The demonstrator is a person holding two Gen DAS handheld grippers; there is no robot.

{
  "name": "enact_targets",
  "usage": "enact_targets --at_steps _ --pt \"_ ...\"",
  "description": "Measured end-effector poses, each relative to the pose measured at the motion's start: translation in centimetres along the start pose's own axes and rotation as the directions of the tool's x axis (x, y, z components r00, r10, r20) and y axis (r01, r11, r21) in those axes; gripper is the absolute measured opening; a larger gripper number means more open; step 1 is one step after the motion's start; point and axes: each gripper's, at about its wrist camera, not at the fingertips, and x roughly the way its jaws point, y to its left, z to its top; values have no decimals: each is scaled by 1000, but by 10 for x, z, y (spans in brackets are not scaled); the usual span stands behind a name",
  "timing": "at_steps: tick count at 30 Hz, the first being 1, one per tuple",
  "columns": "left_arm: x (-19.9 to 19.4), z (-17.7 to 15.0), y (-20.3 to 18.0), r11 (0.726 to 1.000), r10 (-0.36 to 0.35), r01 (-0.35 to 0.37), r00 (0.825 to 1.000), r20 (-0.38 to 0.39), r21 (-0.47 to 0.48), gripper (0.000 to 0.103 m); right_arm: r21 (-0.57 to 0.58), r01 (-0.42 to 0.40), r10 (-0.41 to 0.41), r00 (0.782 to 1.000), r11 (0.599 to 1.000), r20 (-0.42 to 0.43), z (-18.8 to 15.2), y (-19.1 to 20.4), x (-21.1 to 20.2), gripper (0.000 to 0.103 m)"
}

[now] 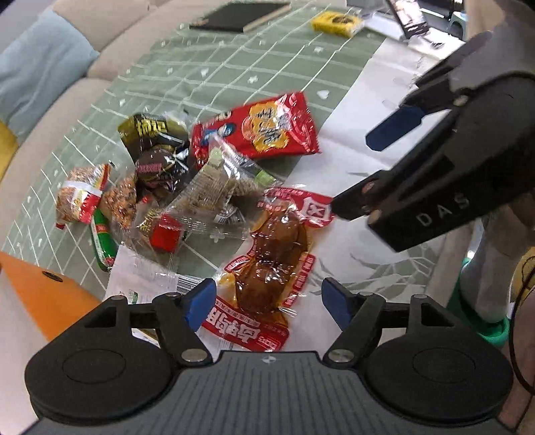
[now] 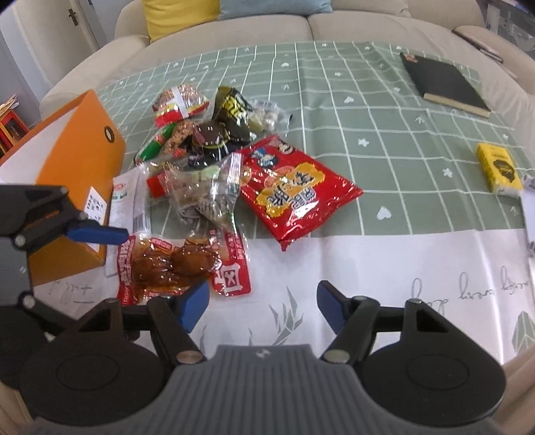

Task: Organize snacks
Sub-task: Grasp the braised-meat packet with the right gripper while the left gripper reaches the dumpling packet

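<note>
A pile of snack packets lies on the green checked tablecloth. A big red snack bag lies at its right side. A clear packet of brown braised food with red print lies nearest. A clear packet of small wrapped snacks sits in the middle. My left gripper is open and empty just above the brown packet. My right gripper is open and empty over bare cloth, right of that packet. An orange box stands left of the pile.
A black notebook lies at the table's far side. A yellow tissue pack lies to the right. A beige sofa with cushions runs behind the table. The right gripper shows in the left wrist view.
</note>
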Motion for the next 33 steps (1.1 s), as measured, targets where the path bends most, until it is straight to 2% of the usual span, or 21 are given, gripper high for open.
enact_targets --at_steps 2,8,14,17,19,24,27,28,30,33 --pt "5 3 3 1000 -12 12 1000 -18 7 85 14 12 -12 1000 1000 -7 0 -3 4 52" --pt "18 14 13 999 -46 47 998 -44 23 93 31 -6 7 999 1000 -37 0 -5 12 49" --pt "29 21 30 981 -147 141 988 -40 -133 94 37 3 -2 1000 999 -26 3 -6 15 48" --pt "29 19 35 961 -182 172 983 -27 -216 84 56 14 -13 1000 998 -21 4 -10 15 48" --pt "27 18 38 949 -165 153 986 -22 -276 70 70 23 -22 1000 997 -19 4 -12 15 48" --pt "23 14 44 875 -151 128 988 -12 -467 56 101 28 -26 1000 994 -17 6 -16 14 47" --pt "19 10 40 832 -134 114 991 3 -544 52 109 26 -25 1000 994 -17 5 -17 13 47" --pt "17 8 39 814 -129 112 992 11 -570 47 117 21 -19 1000 993 -19 5 -19 13 47" --pt "11 3 39 782 -132 136 990 52 -608 33 129 15 -12 1000 991 -22 3 -21 12 47" --pt "9 -5 40 734 -145 168 985 89 -658 32 107 16 -14 1000 994 -21 3 -17 12 47"
